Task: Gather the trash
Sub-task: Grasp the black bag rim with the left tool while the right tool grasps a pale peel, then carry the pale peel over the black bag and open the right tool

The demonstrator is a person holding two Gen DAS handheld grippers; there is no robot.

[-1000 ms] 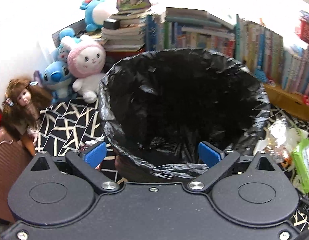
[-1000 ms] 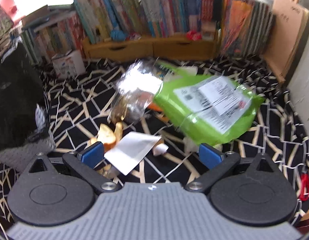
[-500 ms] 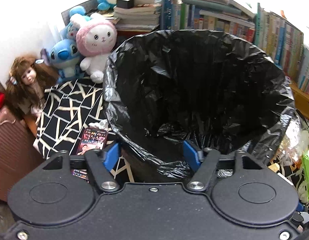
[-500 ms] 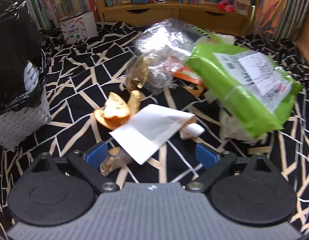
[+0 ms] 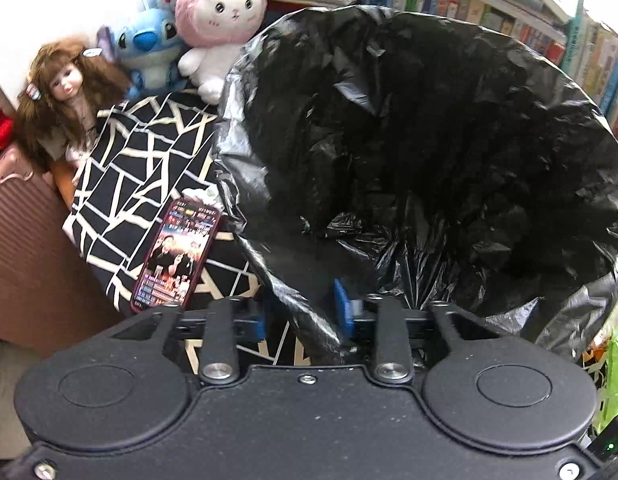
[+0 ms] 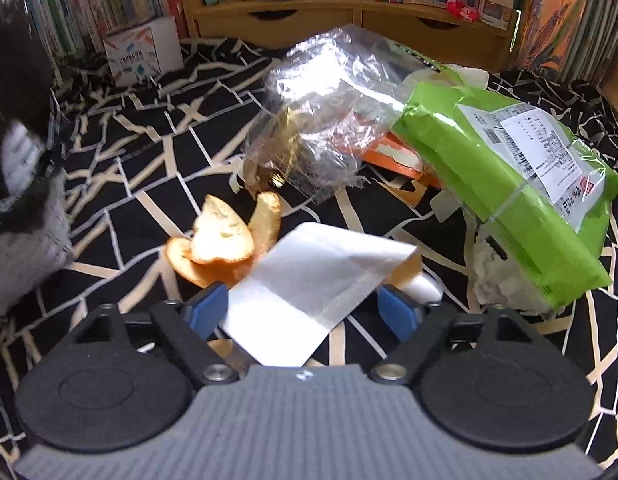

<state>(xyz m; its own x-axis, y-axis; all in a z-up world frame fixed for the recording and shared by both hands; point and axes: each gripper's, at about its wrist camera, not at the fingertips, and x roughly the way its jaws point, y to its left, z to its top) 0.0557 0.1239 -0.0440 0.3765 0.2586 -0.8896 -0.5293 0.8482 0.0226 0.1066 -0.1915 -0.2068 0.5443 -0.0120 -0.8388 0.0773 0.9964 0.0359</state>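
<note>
A: Left wrist view, item one: left gripper [image 5: 300, 318], blue pads [image 5: 343, 307] drawn in as far as they go and clamped on the near rim of the black bin liner [image 5: 429, 152], one pad outside the rim, one inside. Jaws have just been closing, with the liner's edge between them

B: Liner's contents?

A: Cannot tell; the inside is dark, only crumpled black plastic shows. Item two: phone [image 5: 177, 254], screen lit, lying on the black-and-cream cloth [image 5: 141, 168] just left of the bin. Far left: doll [image 5: 63, 92], blue plush [image 5: 147, 46], pink-and-white plush [image 5: 221, 12]. Books [image 5: 509, 12] along the far side

B: Right wrist view?

A: Right gripper [image 6: 303, 308], jaws wide apart and lately narrowing a little, holding nothing. White paper packet [image 6: 309, 280] lies on the cloth between the pads, neither pad pressing it. Orange peel [image 6: 225, 236] touching the packet's far left corner. Clear plastic bag [image 6: 321, 128] farther off, centre. Green wrapper [image 6: 509, 184] to the right, with crumpled white tissue [image 6: 505, 280] under its near end. Orange card [image 6: 393, 158] between the bag and the wrapper

B: The bin from this side?

A: Far left edge, its grey mesh wall [image 6: 25, 248] showing below the black liner
</note>
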